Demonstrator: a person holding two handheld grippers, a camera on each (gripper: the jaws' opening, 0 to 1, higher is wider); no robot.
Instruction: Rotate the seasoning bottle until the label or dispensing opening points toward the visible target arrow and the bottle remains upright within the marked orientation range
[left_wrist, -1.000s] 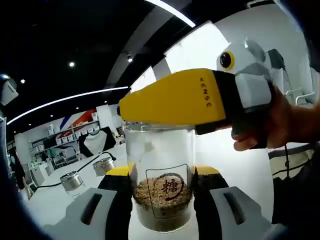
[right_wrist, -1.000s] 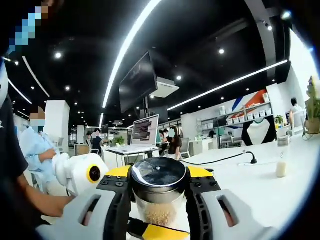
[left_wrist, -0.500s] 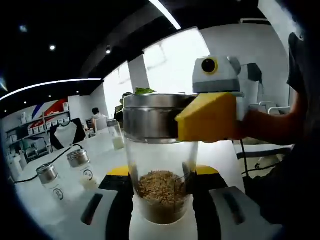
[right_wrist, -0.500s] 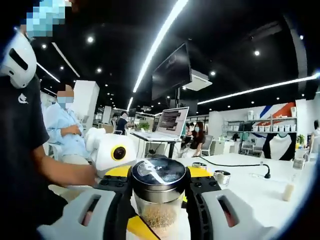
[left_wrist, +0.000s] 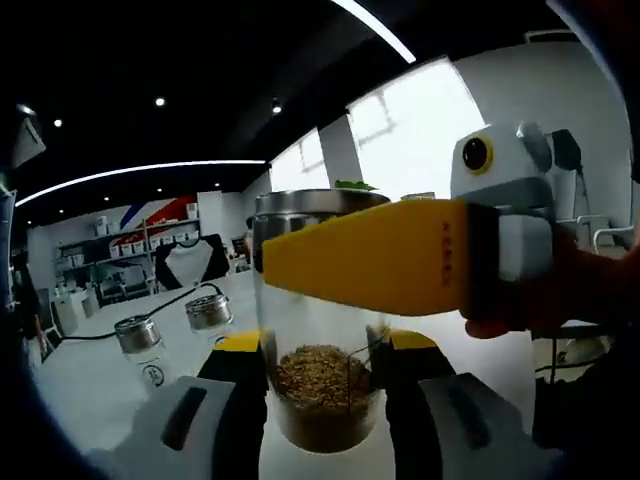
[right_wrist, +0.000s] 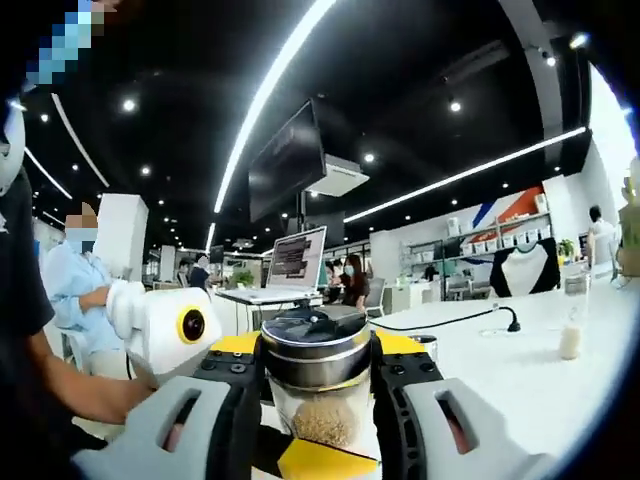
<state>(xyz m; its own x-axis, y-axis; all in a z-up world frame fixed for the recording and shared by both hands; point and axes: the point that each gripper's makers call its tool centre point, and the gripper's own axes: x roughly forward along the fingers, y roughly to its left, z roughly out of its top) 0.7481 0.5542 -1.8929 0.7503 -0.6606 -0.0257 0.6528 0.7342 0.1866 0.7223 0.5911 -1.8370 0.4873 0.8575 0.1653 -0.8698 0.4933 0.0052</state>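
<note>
Two grippers hold one seasoning bottle at once. The left gripper has its jaws closed on the glass near the bottom, where the brown grains sit. The right gripper has its jaws closed around the bottle just under the metal lid. The bottle stands straight up, above the white bench, with two small jars off to one side of it. I see no arrow in these pictures, so I cannot tell how far to turn. To do it well, keep the bottom hold still and turn slowly from the top. Do not tip the bottle.
</note>
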